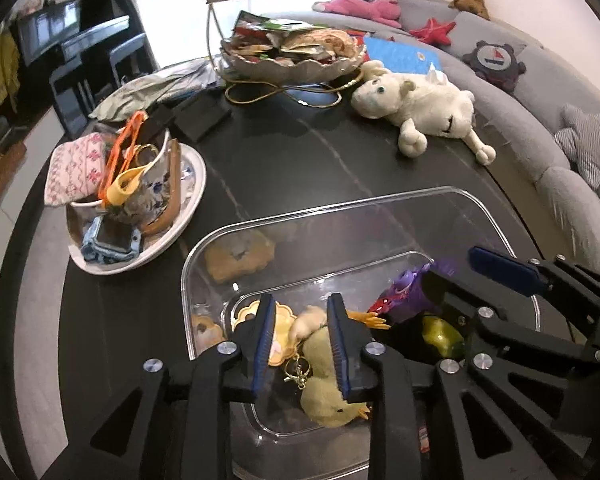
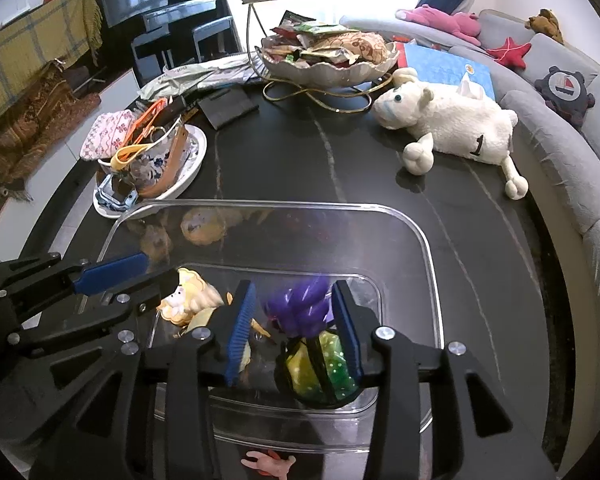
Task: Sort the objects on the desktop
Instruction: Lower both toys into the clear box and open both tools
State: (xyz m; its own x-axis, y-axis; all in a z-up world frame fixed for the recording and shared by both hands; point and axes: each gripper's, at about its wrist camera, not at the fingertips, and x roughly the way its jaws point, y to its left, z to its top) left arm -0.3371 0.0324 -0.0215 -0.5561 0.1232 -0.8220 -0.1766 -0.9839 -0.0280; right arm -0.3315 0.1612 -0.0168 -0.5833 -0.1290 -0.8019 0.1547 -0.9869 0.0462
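Hovering unclenched over the clear bin [image 1: 204, 248], both tongs [image 1: 300, 344] [image 2: 296, 332] grasp nothing; small toys lie inside, while the white plush sheep [image 2: 452, 124] lies far right on the counter [image 1: 300, 168].

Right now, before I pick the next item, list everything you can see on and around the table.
Clear bin: 1, transparent, near table edge, under both grippers.
Yellow chick plush: 1, yellow, in bin.
Purple toy: 1, purple, in bin.
Green-yellow toy: 1, in bin, below the purple one.
Cream keychain charm: 1, in bin.
White sheep plush: 1, white, far right on table.
White dish: 1, left, piled with clutter.
Tiered bowl stand: 1, silver, back, full of packets.
Black table: 1, dark.
Grey sofa: 1, right, with plush toys.
Left hand-held gripper: open, over chick.
Right hand-held gripper: open, around purple toy.
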